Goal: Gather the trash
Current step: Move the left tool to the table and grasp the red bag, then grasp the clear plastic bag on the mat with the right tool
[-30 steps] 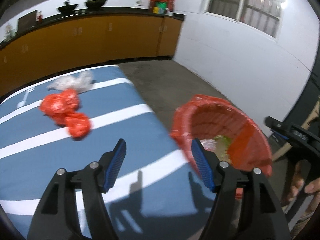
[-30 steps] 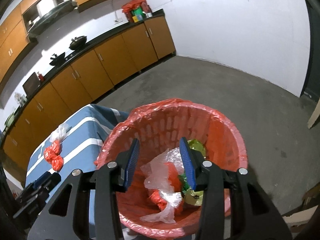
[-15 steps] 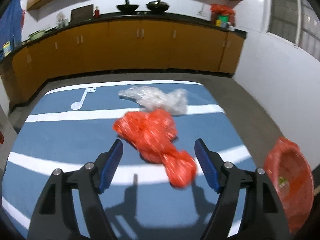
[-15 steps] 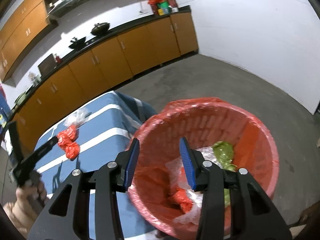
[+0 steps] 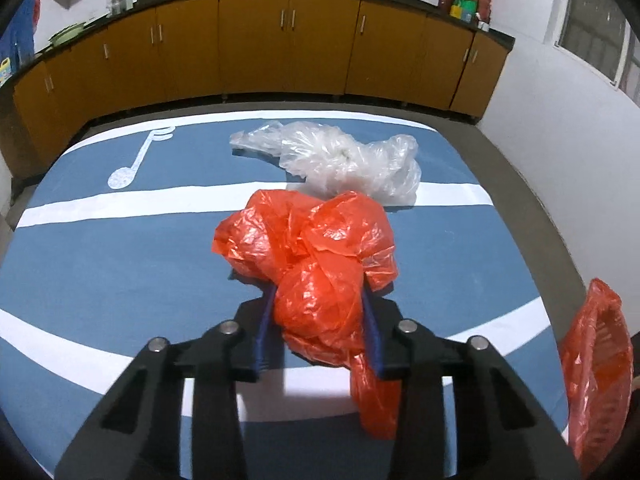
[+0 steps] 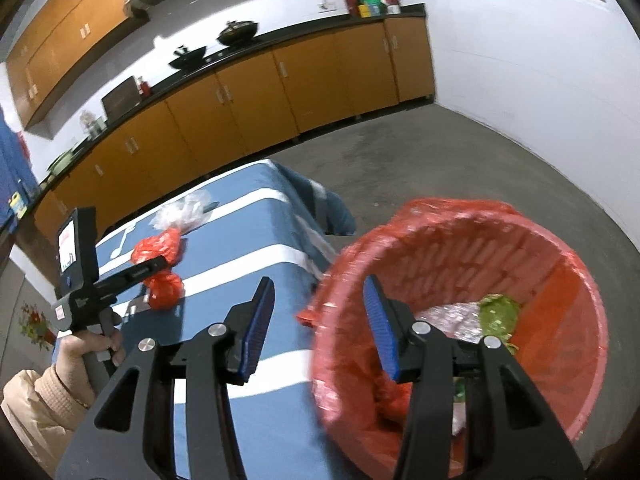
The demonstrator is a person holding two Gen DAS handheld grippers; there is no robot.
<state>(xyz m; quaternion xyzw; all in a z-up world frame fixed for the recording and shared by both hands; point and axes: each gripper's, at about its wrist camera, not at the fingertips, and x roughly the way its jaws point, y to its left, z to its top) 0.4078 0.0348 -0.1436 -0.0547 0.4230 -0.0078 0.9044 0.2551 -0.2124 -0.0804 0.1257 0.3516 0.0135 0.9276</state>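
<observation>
A crumpled red plastic bag [image 5: 316,264] lies on the blue striped table [image 5: 120,264]. My left gripper [image 5: 318,316] is shut on its near lump, blue pads pressing both sides. A clear plastic bag [image 5: 344,160] lies just behind it. In the right wrist view the red bag [image 6: 160,268] and clear bag [image 6: 182,212] show on the table, with the left gripper [image 6: 160,266] at the red bag. My right gripper [image 6: 318,320] is open and empty, over the near rim of the red-lined trash basket [image 6: 552,288], which holds several wrappers.
The basket also shows at the table's right edge in the left wrist view [image 5: 592,364]. Orange cabinets [image 5: 280,40] with a dark counter run along the back wall. Grey concrete floor [image 6: 460,160] lies between table, basket and white wall.
My left gripper swung from the basket to the table, moved onto the red bag and closed on it. My right gripper drifted left toward the basket's near rim, staying open.
</observation>
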